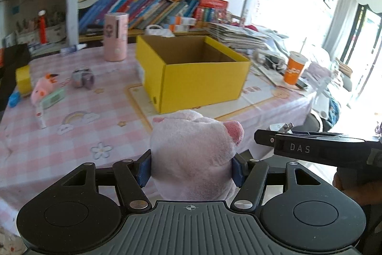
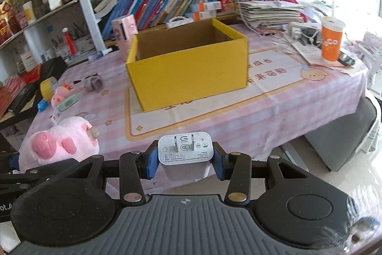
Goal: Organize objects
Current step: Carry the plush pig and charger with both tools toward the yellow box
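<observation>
My left gripper (image 1: 191,170) is shut on a pale pink plush toy (image 1: 193,154), its blue pads pressed into both sides. The same plush toy (image 2: 62,145) shows at the lower left of the right wrist view. My right gripper (image 2: 185,163) is shut on a white charger plug (image 2: 185,152), prongs facing the camera. An open yellow cardboard box (image 1: 191,73) stands on the pink checked tablecloth ahead of both grippers, seen in the right wrist view as the yellow box (image 2: 188,68); what I see of its inside is bare. The right gripper's body (image 1: 310,149) juts in at the right of the left view.
Left of the box lie a small pink pig toy (image 1: 43,87), a mint green device (image 1: 53,98), a yellow tape roll (image 1: 23,80), a grey gadget (image 1: 83,79) and a pink cylinder (image 1: 115,36). An orange cup (image 2: 331,40) and paper stacks (image 2: 269,13) sit right. Bookshelves stand behind.
</observation>
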Motion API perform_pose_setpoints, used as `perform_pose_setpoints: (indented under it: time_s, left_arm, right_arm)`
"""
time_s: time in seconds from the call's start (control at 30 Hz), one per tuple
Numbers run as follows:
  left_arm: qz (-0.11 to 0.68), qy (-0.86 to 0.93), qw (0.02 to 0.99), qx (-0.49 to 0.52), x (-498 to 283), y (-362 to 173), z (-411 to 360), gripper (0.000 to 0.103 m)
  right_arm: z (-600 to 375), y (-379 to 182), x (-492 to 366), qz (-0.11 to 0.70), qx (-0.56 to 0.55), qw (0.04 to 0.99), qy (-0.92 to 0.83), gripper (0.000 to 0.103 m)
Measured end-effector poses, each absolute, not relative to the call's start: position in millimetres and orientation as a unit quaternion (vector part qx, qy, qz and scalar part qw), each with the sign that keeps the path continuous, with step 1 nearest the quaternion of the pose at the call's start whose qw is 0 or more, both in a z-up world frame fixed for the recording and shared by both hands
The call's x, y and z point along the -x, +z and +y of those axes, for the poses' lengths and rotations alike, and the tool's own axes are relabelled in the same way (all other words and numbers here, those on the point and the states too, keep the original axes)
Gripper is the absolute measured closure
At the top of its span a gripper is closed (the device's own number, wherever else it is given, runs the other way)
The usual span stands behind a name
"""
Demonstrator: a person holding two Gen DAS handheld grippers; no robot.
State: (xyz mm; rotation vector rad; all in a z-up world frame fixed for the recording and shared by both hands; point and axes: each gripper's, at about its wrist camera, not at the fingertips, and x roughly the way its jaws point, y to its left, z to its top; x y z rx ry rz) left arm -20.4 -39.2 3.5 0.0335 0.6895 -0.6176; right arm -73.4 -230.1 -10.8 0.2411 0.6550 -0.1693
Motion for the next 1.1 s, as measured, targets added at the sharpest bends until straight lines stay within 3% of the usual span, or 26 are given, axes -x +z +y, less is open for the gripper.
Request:
perform_pose_setpoints:
  time_s: [1.1]
  left_arm:
    - [0.31,-0.314,0.896,-0.042,-14,11,-95,0.04]
  right_arm:
    - [-286,-14,38,0.338,-0.133,0.926,-0.106,0.061]
